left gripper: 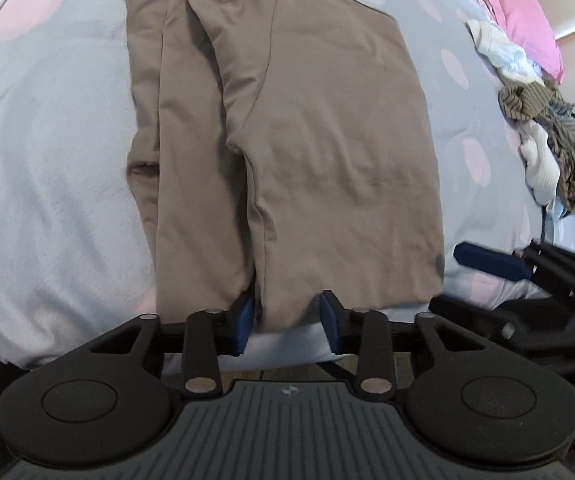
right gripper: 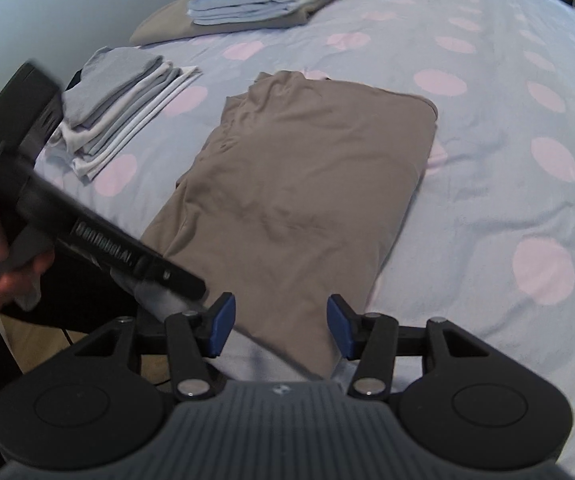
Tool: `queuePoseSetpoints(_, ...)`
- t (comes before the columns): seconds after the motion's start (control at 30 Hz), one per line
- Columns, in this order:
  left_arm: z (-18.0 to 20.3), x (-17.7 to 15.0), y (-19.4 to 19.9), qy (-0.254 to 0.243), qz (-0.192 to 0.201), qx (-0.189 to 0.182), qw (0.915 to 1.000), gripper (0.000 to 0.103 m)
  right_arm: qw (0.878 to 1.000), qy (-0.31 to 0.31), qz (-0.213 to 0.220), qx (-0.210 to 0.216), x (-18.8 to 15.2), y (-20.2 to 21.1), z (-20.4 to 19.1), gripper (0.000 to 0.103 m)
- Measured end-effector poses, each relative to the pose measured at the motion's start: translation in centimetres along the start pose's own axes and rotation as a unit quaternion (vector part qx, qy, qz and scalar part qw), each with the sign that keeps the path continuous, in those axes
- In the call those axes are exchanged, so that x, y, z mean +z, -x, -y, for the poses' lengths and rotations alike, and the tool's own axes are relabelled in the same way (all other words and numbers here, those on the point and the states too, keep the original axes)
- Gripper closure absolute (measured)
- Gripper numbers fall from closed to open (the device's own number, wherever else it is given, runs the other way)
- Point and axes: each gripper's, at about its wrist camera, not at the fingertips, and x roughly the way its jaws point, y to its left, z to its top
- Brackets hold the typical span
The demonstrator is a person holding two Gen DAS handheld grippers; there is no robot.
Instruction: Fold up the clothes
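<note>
Both claws open at taupe garment (left gripper: 287, 140) near hem: left claw (left gripper: 287, 318), right claw (right gripper: 281, 326); hem underside hidden.

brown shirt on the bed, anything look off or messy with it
The brown shirt is folded lengthwise, but its left layers are bunched and uneven rather than flush. A loose heap of unfolded clothes sits at the bed's right edge.
</note>
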Motion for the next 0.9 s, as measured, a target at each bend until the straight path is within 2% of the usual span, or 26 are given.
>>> queuePoseSetpoints(0.07, -0.4, 0.0, 0.1, 0.01, 0.004, 0.0, 0.9999, 0.095, 1.0, 0.026, 0.007, -0.012, -0.6, 0.1, -0.6, 0.047)
queuePoseSetpoints(0.1, -0.4, 0.0, 0.2, 0.013, 0.006, -0.008, 0.9999, 0.098, 0.999, 0.041, 0.008, -0.02, -0.9, 0.0, -0.9, 0.043)
queuePoseSetpoints(0.23, 0.3, 0.4, 2.4, -0.003, 0.044, -0.024, 0.9987, 0.099, 0.994, 0.104, 0.015, -0.043, -2.2, 0.2, -2.1, 0.042)
queuePoseSetpoints(0.33, 0.7, 1.1, 4.1, 0.002, 0.069, -0.037, 0.997, 0.1, 0.991, 0.128, 0.021, -0.03, -3.0, 0.3, -2.9, 0.036)
queuePoseSetpoints(0.4, 0.5, 1.5, 5.2, 0.006, 0.08, -0.03, 0.9963, 0.1, 0.99, 0.136, 0.029, -0.034, -3.1, 0.1, -3.5, 0.033)
queuePoseSetpoints(0.57, -1.6, 1.8, 7.1, 0.034, 0.089, -0.015, 0.9953, 0.1, 0.982, 0.159, 0.028, -0.097, -3.1, -1.2, -4.2, 0.035)
queuePoseSetpoints(0.73, -2.9, 1.5, 6.1, 0.051, 0.067, 0.001, 0.9964, 0.1, 0.985, 0.141, 0.004, -0.098, -3.6, -2.1, -3.2, 0.044)
queuePoseSetpoints(0.8, -3.4, 1.4, 5.2, 0.057, 0.054, 0.01, 0.9969, 0.1, 0.986, 0.134, -0.001, -0.098, -3.8, -2.1, -3.0, 0.063)
queuePoseSetpoints(0.9, -4.1, 1.3, 3.9, 0.062, 0.032, 0.026, 0.9972, 0.1, 0.988, 0.12, -0.004, -0.093, -3.8, -2.0, -2.5, 0.072)
